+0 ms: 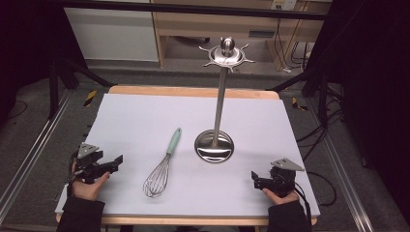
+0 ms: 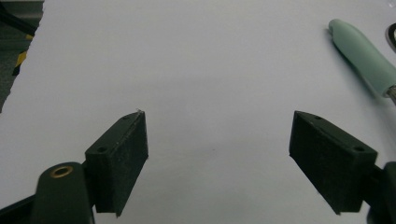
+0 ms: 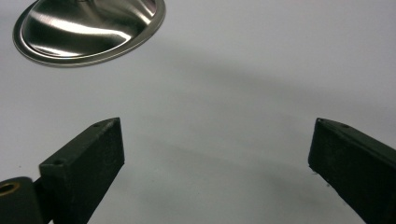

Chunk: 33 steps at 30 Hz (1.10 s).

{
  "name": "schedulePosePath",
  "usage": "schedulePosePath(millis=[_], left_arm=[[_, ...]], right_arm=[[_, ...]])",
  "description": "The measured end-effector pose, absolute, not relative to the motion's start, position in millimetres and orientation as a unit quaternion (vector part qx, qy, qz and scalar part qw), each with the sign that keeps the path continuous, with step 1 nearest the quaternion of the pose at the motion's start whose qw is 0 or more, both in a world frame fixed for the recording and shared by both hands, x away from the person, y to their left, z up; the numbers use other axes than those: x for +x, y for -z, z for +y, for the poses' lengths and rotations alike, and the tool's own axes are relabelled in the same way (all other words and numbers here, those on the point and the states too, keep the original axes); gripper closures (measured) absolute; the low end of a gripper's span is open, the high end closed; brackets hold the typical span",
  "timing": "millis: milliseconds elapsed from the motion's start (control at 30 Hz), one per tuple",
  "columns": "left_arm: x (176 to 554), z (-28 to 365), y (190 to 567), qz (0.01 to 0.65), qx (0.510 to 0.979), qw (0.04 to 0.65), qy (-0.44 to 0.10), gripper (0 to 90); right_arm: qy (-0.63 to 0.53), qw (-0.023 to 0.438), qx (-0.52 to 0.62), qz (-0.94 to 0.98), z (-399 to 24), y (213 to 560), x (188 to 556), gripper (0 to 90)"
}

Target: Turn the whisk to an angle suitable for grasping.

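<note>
On the white mat [image 1: 145, 116], the whisk [image 1: 162, 166] lies mid-table, just left of the steel stand [image 1: 214, 145]. The left gripper [image 1: 116, 162] and right gripper [image 1: 255, 180] rest at the near corners, jaws spread apart, holding nothing.

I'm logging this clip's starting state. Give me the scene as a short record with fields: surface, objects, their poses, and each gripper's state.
surface: white sheet over a wooden table
whisk: whisk lying flat, mint handle pointing away from the person
stand: steel utensil stand upright, round base on the sheet, hooks at top bare
left gripper: left gripper open, holding nothing, near the whisk
right gripper: right gripper open, holding nothing, near the stand's base
</note>
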<state>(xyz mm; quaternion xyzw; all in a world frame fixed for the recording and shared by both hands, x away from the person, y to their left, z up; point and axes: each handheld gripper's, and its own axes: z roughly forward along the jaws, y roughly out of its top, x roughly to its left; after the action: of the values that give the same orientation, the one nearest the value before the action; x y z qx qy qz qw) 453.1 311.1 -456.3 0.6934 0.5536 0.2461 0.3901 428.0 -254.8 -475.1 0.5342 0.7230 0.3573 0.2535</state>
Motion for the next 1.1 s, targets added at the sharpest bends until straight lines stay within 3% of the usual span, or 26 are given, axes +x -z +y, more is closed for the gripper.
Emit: schedulePosePath(millis=[500,1100], left_arm=[[444,294,434,0.539,0.694,0.422,-0.223,24.7],[448,265,420,0.505,0.729,0.401,-0.228,27.1]], right_arm=[[-0.353,0.246,0.543,0.721,-252,473,423,6.8],[-0.354,0.251,0.541,0.720,-252,473,422,6.7]])
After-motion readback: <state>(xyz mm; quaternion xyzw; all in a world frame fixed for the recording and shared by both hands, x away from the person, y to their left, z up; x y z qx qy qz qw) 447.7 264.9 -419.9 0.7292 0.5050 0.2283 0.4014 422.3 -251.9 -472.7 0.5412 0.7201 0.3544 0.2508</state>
